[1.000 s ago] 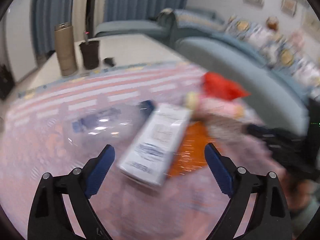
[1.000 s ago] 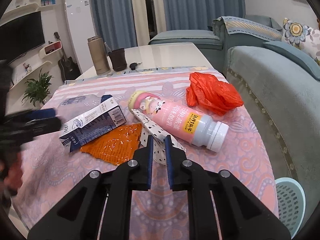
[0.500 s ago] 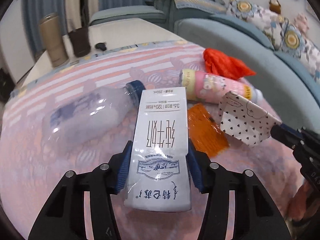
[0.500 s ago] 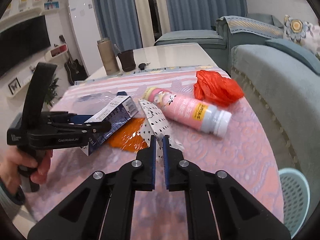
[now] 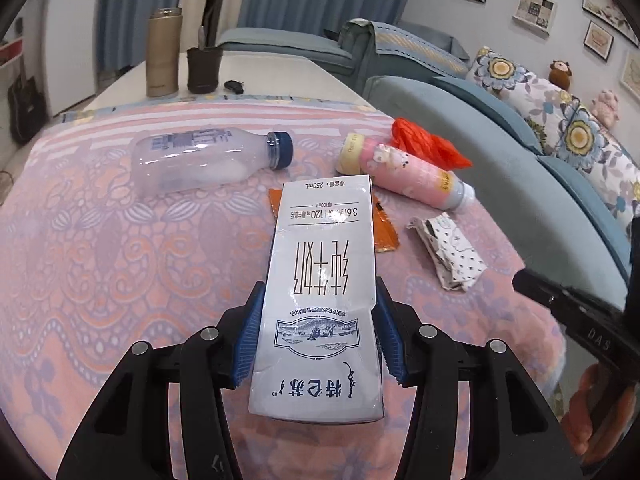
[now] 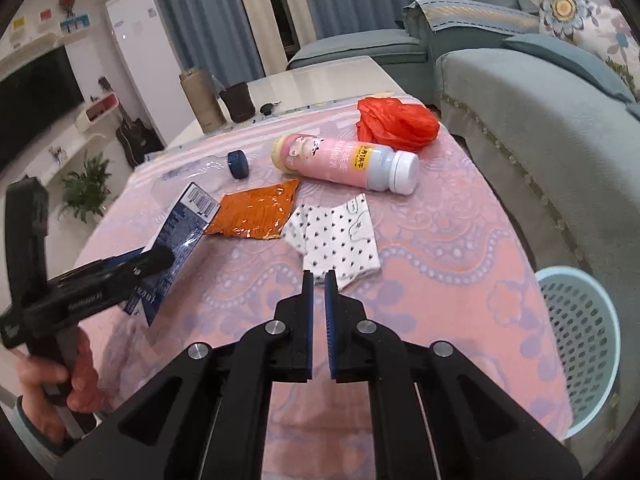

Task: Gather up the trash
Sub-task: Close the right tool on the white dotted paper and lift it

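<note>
The left claw (image 5: 318,344) is clamped on a white rectangular milk carton (image 5: 324,292), its blue pads pressed against the carton's two long sides; the carton is lifted clear of the pink patterned tablecloth (image 5: 120,264) covering the tabletop. The right claw (image 6: 319,280) holds nothing, its fingers nearly together with a narrow gap, tips just at the near edge of a crumpled white paper wrapper with black dots (image 6: 336,236).

An orange foil packet (image 6: 256,212) lies just beside the wrapper toward the left edge. A pink plastic bottle with a white cap (image 6: 344,160) lies on its side toward the far edge, touching a crumpled red plastic bag (image 6: 396,122). A clear plastic bottle with a blue cap (image 5: 208,158) lies toward the far left corner. A pale blue perforated basket (image 6: 580,344) stands below the right edge.
</note>
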A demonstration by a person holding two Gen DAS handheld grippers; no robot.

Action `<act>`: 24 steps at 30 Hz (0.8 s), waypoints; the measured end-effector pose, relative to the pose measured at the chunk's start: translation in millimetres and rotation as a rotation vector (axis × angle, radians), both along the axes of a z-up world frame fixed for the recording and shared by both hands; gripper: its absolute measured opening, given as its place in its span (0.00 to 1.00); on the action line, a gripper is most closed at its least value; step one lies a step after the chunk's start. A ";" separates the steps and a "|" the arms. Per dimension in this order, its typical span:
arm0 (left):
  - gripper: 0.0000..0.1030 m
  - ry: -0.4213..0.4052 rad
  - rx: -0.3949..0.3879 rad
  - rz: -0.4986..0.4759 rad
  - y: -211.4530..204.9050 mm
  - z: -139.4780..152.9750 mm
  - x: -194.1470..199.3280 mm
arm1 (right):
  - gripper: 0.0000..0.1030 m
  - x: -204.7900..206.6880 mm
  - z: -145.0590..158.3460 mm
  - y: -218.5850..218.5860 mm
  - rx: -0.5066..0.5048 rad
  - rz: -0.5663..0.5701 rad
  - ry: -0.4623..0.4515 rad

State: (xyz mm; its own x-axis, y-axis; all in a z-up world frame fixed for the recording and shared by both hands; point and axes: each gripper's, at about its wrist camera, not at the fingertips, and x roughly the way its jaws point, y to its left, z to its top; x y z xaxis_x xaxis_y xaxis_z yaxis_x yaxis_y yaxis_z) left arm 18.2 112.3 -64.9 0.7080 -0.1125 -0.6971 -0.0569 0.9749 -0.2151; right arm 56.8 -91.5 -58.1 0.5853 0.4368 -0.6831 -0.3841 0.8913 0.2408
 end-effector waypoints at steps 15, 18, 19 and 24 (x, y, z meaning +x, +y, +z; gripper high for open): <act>0.48 -0.009 -0.008 0.006 -0.3 -14.0 7.6 | 0.43 58.1 -39.6 51.2 -0.144 0.008 0.089; 0.48 -0.008 -0.010 0.008 -0.9 -14.1 7.4 | 0.43 54.1 -40.8 63.2 -0.224 0.005 0.063; 0.48 -0.008 -0.011 0.010 -1.4 -14.0 8.0 | 0.42 52.9 -41.4 65.1 -0.237 0.004 0.058; 0.48 -0.018 0.000 0.017 -3.6 -11.9 8.0 | 0.12 51.0 -40.1 61.6 -0.255 -0.017 0.043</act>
